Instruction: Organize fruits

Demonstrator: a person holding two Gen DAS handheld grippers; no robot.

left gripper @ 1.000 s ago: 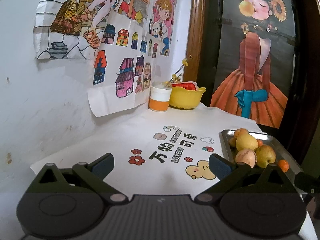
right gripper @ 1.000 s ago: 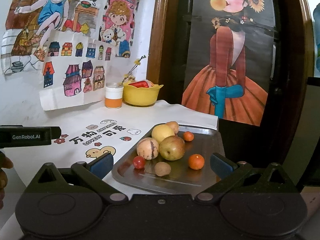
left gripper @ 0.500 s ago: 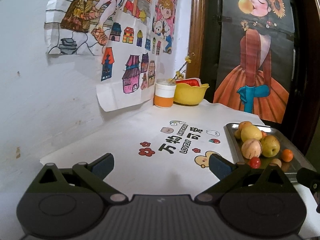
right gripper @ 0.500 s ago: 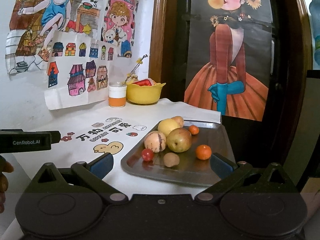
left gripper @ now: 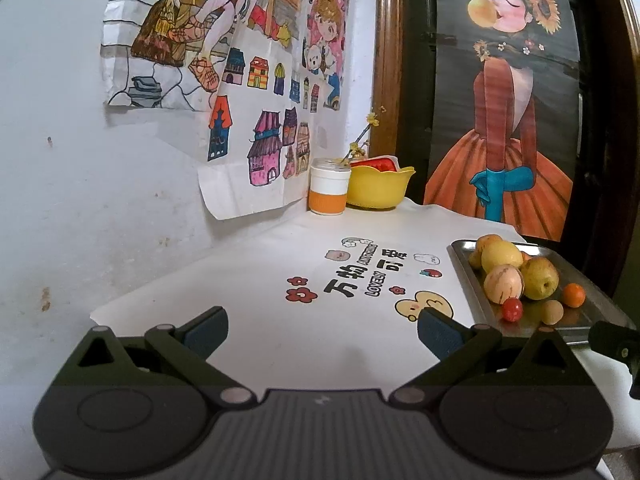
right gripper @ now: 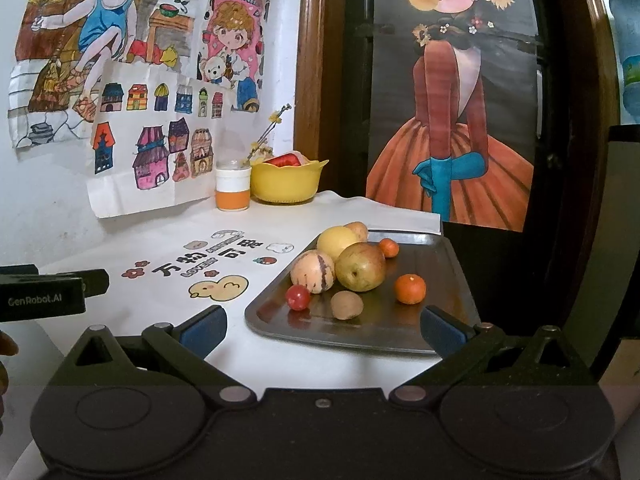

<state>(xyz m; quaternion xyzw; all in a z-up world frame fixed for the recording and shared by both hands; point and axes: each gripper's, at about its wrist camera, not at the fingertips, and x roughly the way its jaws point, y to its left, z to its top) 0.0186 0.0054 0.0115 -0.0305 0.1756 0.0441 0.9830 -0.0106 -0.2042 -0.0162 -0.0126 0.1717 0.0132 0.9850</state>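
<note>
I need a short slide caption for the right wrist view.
Open right gripper faces a metal tray of mixed fruit.

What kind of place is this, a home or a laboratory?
Probably a home: coloured drawings are stuck on the wall, a printed cloth covers the table, and a metal tray holds fruit.

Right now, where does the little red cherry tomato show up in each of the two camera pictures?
Left wrist view: the cherry tomato sits at the right edge, on the near end of the metal tray.
Right wrist view: the cherry tomato sits just left of centre, near the tray's front left corner.
Shared landmark: the yellow bowl at the back.
</note>
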